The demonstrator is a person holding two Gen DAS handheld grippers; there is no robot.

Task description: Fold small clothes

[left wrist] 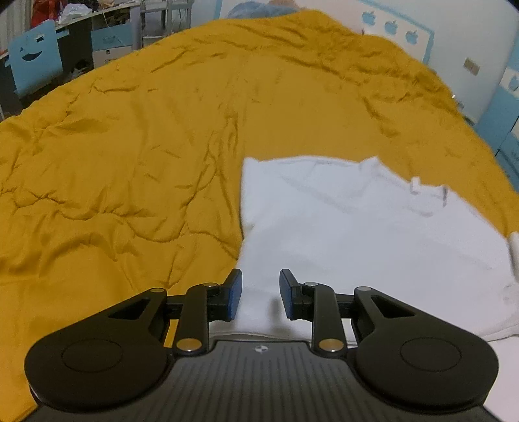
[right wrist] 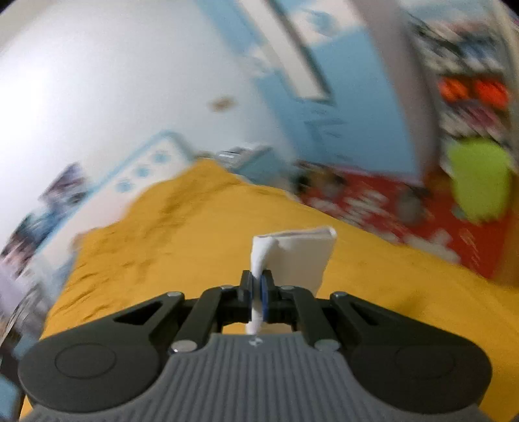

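A white garment (left wrist: 356,233) lies flat on a mustard-yellow bedspread (left wrist: 129,146), right of centre in the left wrist view, with its collar towards the far right. My left gripper (left wrist: 261,289) hovers over its near left edge, open, and the fabric shows through the gap between the blue pads. In the blurred right wrist view my right gripper (right wrist: 258,285) is shut on a corner of the white garment (right wrist: 298,256). The pinched fabric stands up above the bedspread (right wrist: 162,243).
A blue chair (left wrist: 34,58) with a face cut-out and a cluttered desk (left wrist: 97,19) stand beyond the bed's far left. A white board with blue apples (left wrist: 392,27) stands at the far end. A red patterned mat (right wrist: 389,201) and a green object (right wrist: 480,181) lie to the right.
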